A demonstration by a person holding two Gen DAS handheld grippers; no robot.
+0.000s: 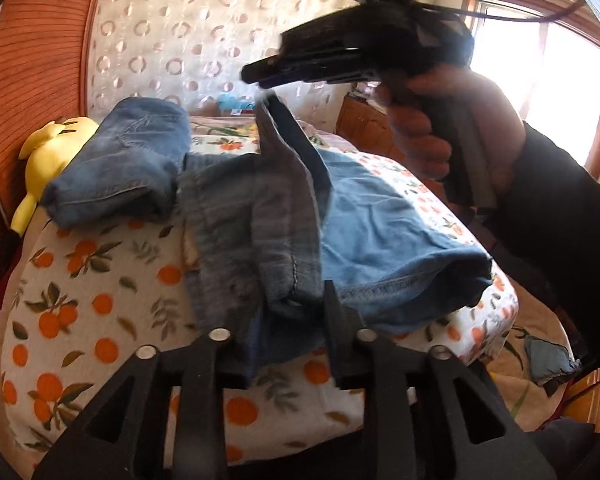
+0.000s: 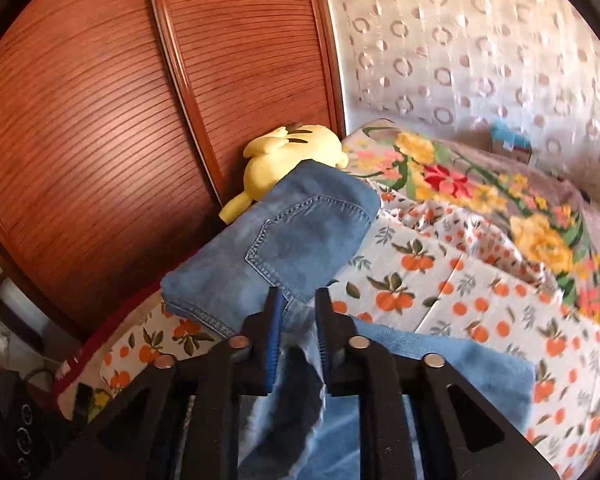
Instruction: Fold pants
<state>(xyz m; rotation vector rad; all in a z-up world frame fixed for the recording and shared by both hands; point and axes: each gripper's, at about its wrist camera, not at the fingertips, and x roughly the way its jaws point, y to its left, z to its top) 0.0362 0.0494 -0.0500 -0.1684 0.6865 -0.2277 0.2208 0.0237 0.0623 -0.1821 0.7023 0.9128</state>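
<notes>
Both grippers clenched on light-blue denim pants [image 1: 364,220] — left gripper [image 1: 284,320], right gripper [image 2: 296,320] — lifted over orange-print bed sheet [image 1: 92,300].

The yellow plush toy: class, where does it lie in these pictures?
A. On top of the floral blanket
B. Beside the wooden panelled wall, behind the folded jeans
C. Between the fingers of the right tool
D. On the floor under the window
B: the yellow plush toy sits against the wooden panelled wall, partly hidden by the folded jeans.
</notes>
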